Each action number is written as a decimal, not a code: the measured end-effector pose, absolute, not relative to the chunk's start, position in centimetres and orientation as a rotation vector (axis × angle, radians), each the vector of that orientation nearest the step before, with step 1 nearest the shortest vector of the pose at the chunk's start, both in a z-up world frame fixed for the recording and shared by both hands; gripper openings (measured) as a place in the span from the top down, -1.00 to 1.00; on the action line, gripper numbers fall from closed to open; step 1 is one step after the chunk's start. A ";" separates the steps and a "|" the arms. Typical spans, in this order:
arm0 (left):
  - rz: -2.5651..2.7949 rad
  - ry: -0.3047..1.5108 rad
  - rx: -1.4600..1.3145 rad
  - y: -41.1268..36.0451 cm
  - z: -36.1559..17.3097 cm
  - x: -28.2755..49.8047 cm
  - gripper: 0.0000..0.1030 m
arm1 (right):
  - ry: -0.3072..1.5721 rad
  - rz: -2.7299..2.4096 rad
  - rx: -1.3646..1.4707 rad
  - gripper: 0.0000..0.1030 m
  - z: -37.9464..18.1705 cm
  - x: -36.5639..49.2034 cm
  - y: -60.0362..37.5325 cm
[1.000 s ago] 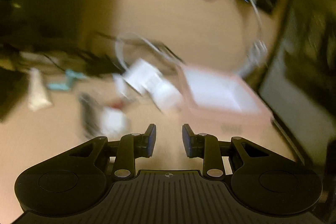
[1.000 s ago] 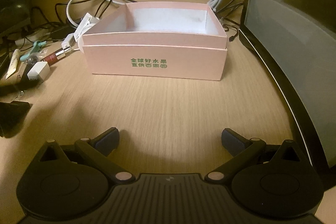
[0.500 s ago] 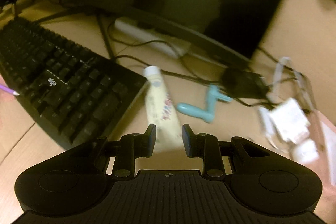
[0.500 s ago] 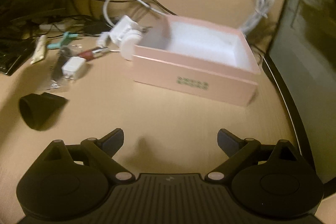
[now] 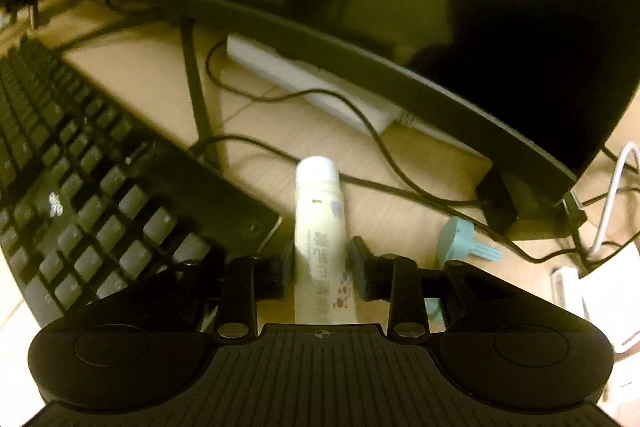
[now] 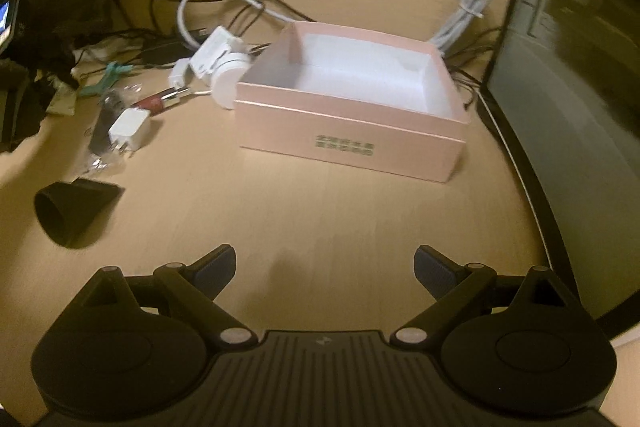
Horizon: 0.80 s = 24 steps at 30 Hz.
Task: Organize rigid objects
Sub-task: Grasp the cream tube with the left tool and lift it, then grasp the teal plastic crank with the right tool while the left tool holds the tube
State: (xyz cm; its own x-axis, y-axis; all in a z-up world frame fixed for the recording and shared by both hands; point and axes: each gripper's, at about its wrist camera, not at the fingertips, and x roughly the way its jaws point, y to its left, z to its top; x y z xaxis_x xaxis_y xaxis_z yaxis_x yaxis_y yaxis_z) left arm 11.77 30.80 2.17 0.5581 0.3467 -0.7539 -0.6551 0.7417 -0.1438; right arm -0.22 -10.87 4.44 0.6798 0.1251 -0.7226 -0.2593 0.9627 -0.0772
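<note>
A cream tube (image 5: 318, 227) with a white cap lies on the wooden desk beside the black keyboard (image 5: 92, 195). My left gripper (image 5: 320, 267) straddles the tube, one finger on each side; the left pad touches it, a small gap shows on the right. A teal plastic piece (image 5: 460, 241) lies just right of it. In the right wrist view an open, empty pink box (image 6: 348, 131) sits mid-desk. My right gripper (image 6: 324, 267) is wide open and empty, above bare desk in front of the box.
Left of the box lie a white charger (image 6: 130, 131), a red lipstick (image 6: 160, 101), white adapters (image 6: 220, 61), a black cone (image 6: 68, 211) and tangled cables. A monitor (image 6: 580, 67) stands at right. Another monitor (image 5: 400, 7), a power strip (image 5: 312, 87) and cables lie beyond the tube.
My left gripper swung left from the box area to the tube and moved down over it, so the tube now lies between its fingers. My right gripper pulled back and up from the box.
</note>
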 end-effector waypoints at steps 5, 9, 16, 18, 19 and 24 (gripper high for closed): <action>0.502 0.768 -0.356 28.8 1.7 11.8 0.49 | 0.787 0.196 -0.164 -0.87 4.5 -0.1 -11.6; 0.386 0.771 -0.331 26.1 1.6 9.7 0.49 | 0.788 0.206 -0.171 -0.87 4.5 0.3 -11.6; 0.204 0.811 -0.304 19.7 1.6 2.5 0.49 | 0.780 0.267 -0.199 -0.87 4.4 1.0 -10.8; 0.193 0.823 -0.302 18.6 1.7 1.3 0.49 | 0.780 0.281 -0.203 -0.87 4.3 1.3 -10.7; 0.198 0.826 -0.293 18.1 1.8 0.7 0.48 | 0.780 0.289 -0.203 -0.87 4.2 1.3 -10.7; 0.208 0.821 -0.327 18.5 1.8 0.3 0.46 | 0.771 0.344 -0.203 -0.87 4.3 1.5 -9.8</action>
